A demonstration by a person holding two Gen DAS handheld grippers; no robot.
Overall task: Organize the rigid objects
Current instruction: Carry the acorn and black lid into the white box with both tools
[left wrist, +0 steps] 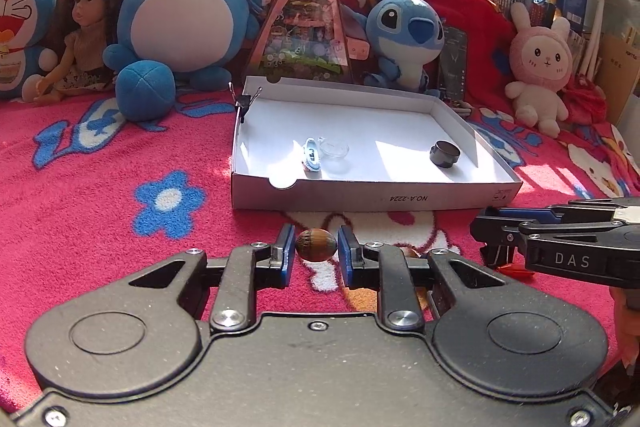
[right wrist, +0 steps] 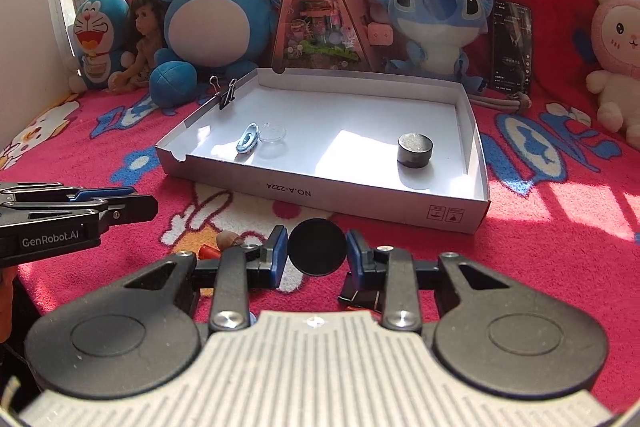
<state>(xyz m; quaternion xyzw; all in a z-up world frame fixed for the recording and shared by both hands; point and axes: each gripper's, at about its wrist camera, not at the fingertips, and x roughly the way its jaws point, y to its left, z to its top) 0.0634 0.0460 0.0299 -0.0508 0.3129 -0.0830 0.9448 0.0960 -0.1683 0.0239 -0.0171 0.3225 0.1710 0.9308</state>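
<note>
Left wrist view: the left tongs (left wrist: 316, 246) are clamped on a small brown oval nut-like piece (left wrist: 316, 245), held clear of the pink blanket (left wrist: 100, 227), presumably for carrying to the white box lid (left wrist: 360, 193) at twelve o'clock. That lid serves as the collecting tray: a toy shoe (left wrist: 312, 155), a clear dish (left wrist: 335, 149) and a black cylinder (left wrist: 445, 154) already lie inside.

Right wrist view: the right tongs (right wrist: 317, 251) pinch a flat black disc (right wrist: 317, 251) by its edges, face toward the camera; it may be a lid. The lid's open front wall faces both hands, at twelve o'clock.
</note>
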